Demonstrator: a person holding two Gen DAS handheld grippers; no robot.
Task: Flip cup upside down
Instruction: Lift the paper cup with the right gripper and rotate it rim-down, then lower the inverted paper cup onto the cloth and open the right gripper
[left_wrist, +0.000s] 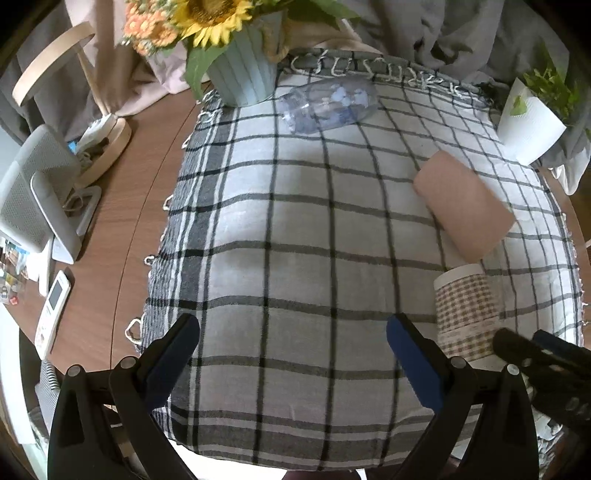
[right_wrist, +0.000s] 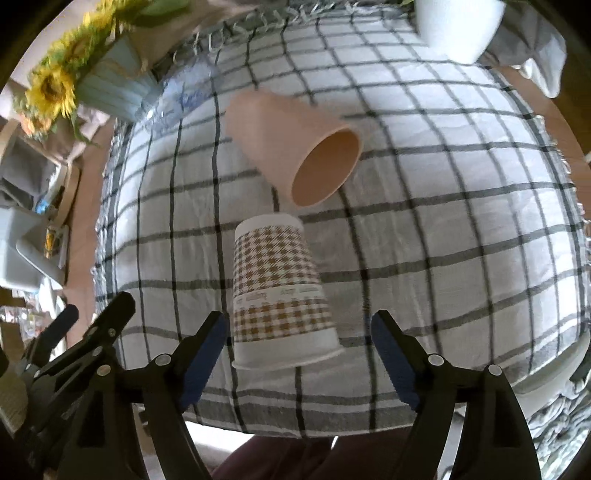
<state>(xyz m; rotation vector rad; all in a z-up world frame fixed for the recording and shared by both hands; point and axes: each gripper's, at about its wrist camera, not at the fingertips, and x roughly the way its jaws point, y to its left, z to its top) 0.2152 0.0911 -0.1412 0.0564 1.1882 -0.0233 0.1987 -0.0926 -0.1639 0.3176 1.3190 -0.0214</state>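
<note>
A white paper cup with a brown houndstooth pattern (right_wrist: 280, 291) stands upside down, rim on the checked cloth (right_wrist: 443, 206). My right gripper (right_wrist: 299, 332) is open, its fingers on either side of the cup's rim and apart from it. The cup also shows in the left wrist view (left_wrist: 466, 306) at the right. A plain pink cup (right_wrist: 291, 147) lies on its side just beyond it, mouth toward the camera; it also shows in the left wrist view (left_wrist: 463, 205). My left gripper (left_wrist: 293, 334) is open and empty over the cloth, left of both cups.
A pale blue pot of sunflowers (left_wrist: 242, 70) and a clear plastic bottle lying down (left_wrist: 328, 105) are at the cloth's far edge. A white plant pot (left_wrist: 530, 123) stands far right. A remote (left_wrist: 53, 314) and a white device (left_wrist: 35, 192) sit on the wooden table at left.
</note>
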